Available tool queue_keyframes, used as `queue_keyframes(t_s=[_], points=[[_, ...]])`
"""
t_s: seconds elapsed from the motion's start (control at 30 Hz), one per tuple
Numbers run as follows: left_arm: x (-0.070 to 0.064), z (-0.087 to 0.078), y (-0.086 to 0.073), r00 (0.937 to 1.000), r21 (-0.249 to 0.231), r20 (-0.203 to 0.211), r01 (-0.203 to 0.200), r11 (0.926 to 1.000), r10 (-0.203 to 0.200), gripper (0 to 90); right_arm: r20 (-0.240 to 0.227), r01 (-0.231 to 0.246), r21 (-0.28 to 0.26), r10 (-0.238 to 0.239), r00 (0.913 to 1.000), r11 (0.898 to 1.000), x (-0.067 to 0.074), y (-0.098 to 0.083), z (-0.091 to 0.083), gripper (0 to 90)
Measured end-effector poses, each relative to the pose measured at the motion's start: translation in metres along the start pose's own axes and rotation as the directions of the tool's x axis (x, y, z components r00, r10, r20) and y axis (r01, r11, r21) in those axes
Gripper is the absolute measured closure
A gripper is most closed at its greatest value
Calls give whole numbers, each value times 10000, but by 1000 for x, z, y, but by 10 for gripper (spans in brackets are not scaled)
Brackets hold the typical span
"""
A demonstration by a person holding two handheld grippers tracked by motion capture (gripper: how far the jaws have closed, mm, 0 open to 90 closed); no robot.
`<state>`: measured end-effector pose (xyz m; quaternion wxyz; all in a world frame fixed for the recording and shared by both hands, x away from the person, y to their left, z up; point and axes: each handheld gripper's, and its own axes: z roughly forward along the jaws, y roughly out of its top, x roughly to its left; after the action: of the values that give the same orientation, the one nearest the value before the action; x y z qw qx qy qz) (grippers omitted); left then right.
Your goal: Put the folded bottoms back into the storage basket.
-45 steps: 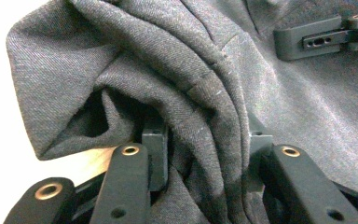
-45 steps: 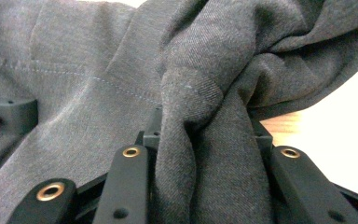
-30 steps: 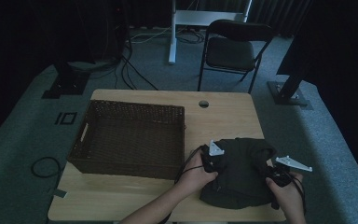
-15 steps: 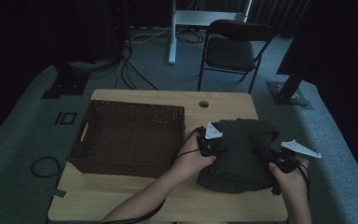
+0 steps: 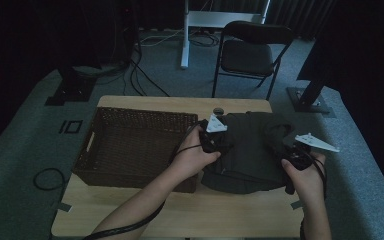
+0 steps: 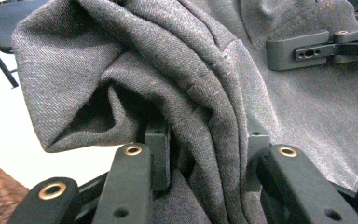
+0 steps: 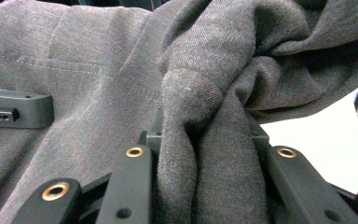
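A dark grey garment point(image 5: 250, 150) lies spread on the right half of the wooden table point(image 5: 190, 210). My left gripper point(image 5: 214, 142) is shut on a bunched fold at the garment's left edge; in the left gripper view the grey cloth point(image 6: 177, 93) is pinched between the jaws. My right gripper point(image 5: 294, 159) is shut on the garment's right edge, and folds of the cloth point(image 7: 205, 116) are clamped between its jaws. The other gripper's jaw shows far off in each gripper view.
A dark wicker basket point(image 5: 135, 147) stands on the table's left half, right beside the garment. A small round hole point(image 5: 218, 111) sits near the table's far edge. A black chair point(image 5: 252, 55) and stand bases are on the floor beyond.
Both grippers have moved away from the person toward the far edge, carrying the garment, which has spread out and shifted farther up the table.
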<state>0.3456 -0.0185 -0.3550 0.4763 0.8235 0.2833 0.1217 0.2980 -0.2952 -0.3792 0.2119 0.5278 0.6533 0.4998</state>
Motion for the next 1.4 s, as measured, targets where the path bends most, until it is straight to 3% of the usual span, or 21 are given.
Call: queue_keyframes(t_s=[0.33, 0.67, 0.73, 1.4], points=[[21, -23, 5, 9999, -188, -129, 76, 9998, -78, 655, -409, 76, -223, -86, 9991, 9997, 23, 21, 15, 654], [43, -52, 8, 9977, -370, -651, 142, 9992, -166, 655, -806, 147, -325, -172, 9966, 9994, 49, 41, 36, 654], [46, -55, 8, 9974, -356, -705, 136, 9993, -161, 655, -806, 147, -325, -172, 9966, 9994, 49, 41, 36, 654], [106, -117, -25, 9840, -633, -1548, 798, 9948, -888, 654, -1767, 496, -245, -532, 9828, 9985, 118, 57, 96, 654]])
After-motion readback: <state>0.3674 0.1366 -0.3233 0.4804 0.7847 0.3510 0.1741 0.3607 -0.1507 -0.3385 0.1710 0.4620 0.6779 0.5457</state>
